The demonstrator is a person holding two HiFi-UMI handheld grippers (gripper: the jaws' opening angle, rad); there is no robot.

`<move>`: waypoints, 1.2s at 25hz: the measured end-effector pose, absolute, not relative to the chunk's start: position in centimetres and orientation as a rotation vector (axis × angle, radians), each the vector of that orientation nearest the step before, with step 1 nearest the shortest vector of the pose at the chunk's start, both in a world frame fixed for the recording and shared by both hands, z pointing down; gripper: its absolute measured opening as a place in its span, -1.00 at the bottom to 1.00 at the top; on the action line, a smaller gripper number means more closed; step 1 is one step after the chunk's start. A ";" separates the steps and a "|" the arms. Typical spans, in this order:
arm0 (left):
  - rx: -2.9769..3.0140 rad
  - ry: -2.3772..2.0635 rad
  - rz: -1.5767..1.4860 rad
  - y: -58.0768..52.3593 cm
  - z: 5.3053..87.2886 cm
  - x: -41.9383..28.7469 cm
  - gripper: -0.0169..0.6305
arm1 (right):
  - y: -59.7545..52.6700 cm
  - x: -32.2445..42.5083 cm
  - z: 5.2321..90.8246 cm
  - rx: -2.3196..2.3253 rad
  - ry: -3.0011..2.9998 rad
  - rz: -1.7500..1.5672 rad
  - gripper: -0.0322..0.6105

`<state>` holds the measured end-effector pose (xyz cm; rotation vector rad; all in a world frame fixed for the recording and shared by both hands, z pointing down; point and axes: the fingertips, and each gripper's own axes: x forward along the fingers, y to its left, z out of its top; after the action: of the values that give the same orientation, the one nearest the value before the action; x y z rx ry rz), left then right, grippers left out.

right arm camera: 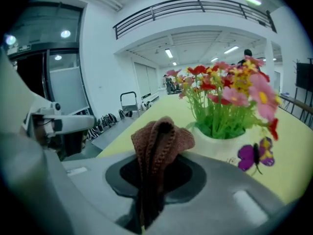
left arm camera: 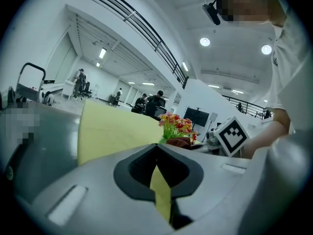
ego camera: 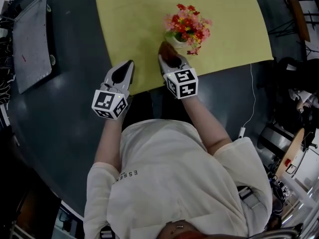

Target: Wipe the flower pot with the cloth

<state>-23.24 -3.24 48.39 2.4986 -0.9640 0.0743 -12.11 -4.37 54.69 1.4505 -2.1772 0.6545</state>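
A small white flower pot (ego camera: 179,42) with red, pink and orange flowers (ego camera: 188,26) stands on a yellow mat (ego camera: 149,29). In the right gripper view the pot (right arm camera: 222,140) shows a purple butterfly and sits just ahead and to the right of the jaws. My right gripper (ego camera: 168,57) is shut on a folded brown knitted cloth (right arm camera: 157,146), whose tip is close to the pot's near left side. My left gripper (ego camera: 122,74) is shut with nothing in it and hovers over the mat's near edge, left of the pot. The left gripper view shows the flowers (left arm camera: 177,125) ahead to the right.
The mat lies on a dark grey table (ego camera: 65,118). A grey flat case (ego camera: 32,41) rests at the table's far left. A white cable (ego camera: 251,103) runs over the table's right side. Chairs and equipment crowd the floor at the right.
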 end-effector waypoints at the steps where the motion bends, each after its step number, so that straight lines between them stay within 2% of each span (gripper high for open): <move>1: 2.494 -0.970 0.075 -3.3 48.6 -23.6 -0.90 | -5.5 -12.4 54.8 1.476 -2.161 0.653 -0.71; 11: 2.455 -1.000 0.086 -3.9 49.9 -25.4 -0.90 | -12.0 -11.9 57.2 1.692 -1.998 0.802 -0.71; 30: 2.510 -0.853 0.073 -4.5 49.1 -20.9 -0.90 | -5.0 -6.8 57.0 1.833 -1.881 1.039 -0.71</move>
<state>-20.92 -4.49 49.15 2.5097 -0.8531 0.0728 -6.77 -4.99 56.97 1.8334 -1.8814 1.0392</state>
